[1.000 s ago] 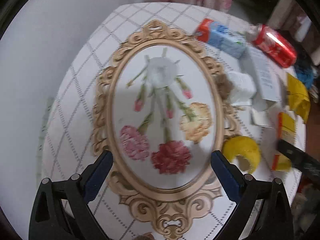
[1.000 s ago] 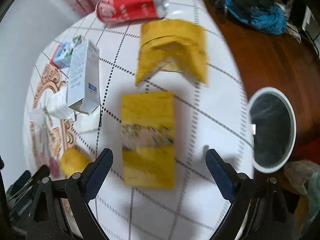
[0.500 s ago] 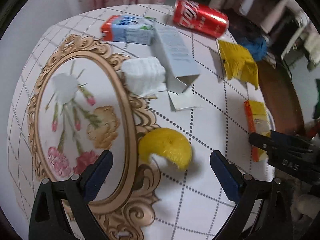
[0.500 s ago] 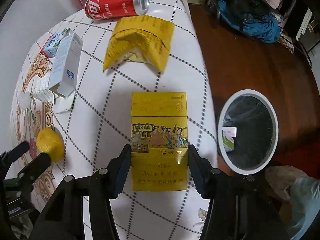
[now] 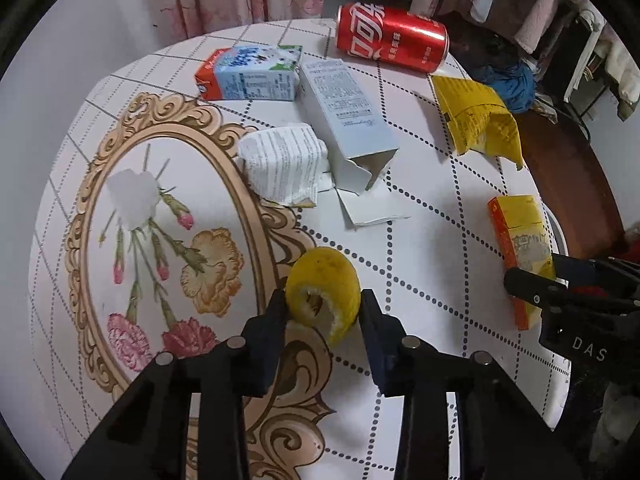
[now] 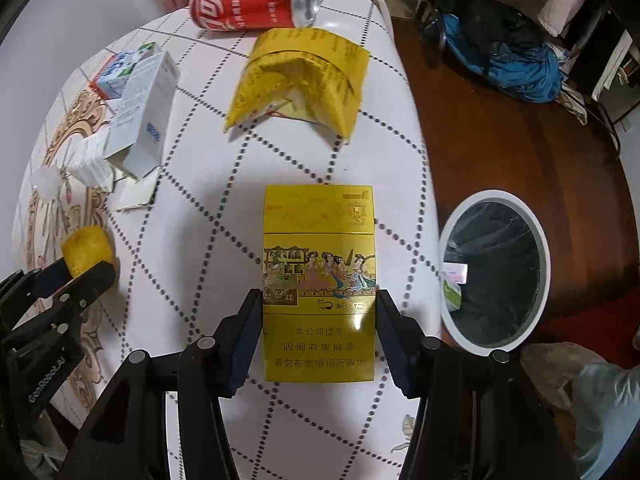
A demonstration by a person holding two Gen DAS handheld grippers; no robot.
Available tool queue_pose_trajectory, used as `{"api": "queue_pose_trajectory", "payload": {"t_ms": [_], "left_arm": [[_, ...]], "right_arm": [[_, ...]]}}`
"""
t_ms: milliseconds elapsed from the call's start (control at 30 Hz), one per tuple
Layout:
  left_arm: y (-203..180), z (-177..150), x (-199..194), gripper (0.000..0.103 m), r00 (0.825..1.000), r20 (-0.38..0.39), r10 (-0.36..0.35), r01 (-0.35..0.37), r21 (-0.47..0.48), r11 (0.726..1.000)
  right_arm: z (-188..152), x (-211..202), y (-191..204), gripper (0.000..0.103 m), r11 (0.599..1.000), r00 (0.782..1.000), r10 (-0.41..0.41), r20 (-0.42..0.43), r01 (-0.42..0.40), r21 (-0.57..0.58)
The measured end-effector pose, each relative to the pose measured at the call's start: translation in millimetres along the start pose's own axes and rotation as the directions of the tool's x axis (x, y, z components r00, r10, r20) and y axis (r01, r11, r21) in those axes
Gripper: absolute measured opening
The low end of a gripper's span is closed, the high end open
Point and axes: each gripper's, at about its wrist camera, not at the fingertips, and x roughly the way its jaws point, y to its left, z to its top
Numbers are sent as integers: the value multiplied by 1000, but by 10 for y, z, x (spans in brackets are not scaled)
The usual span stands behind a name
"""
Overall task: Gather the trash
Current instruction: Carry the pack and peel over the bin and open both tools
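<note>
On the table, the left gripper (image 5: 323, 305) has just closed on the lemon peel (image 5: 323, 289) and the right gripper (image 6: 319, 322) squeezes the yellow box (image 6: 319, 280), while the can (image 5: 390, 38), cartons and papers still wait for the bin (image 6: 494, 204).

Both grippers point steeply down, jaws closed in.
Left gripper (image 5: 323, 305) jaws have just been closing; right gripper (image 6: 319, 309) jaws clamp tight.

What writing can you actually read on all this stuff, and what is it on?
"本公司提示 吸烟有害健康 请勿在禁烟场所吸烟": yellow pack.
"DAS": right hand-held gripper, its body.
"GenRobot.AI": left hand-held gripper, its body.
Red can: white brand script, stylised.
Milk carton, white box, leaflet: too small.
</note>
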Motion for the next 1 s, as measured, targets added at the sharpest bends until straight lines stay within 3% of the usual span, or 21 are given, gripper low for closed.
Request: {"api": "queue_pose_trajectory", "payload": {"t_ms": [367,600,833,1000], "left_arm": [[-43,33,-516,32,992,106,73,-68,-45,997],[-206,78,-1024,32,976,204,81,-73,-45,996],[-627,229,-1419,32,958,283,49,-52,5,999],[-1097,413,-1461,32,953,302,-7,-14,65,998]], "right_arm": [[-137,-408,162,57,998,995,52,89,-51,-23],[-189,-930,25,57,996,973,91,213,-88,-21],[-219,-1413,-364,57,991,942,115,316,-132,32],[-297,-1608,-933,57,983,927,93,363,-144,115]]}}
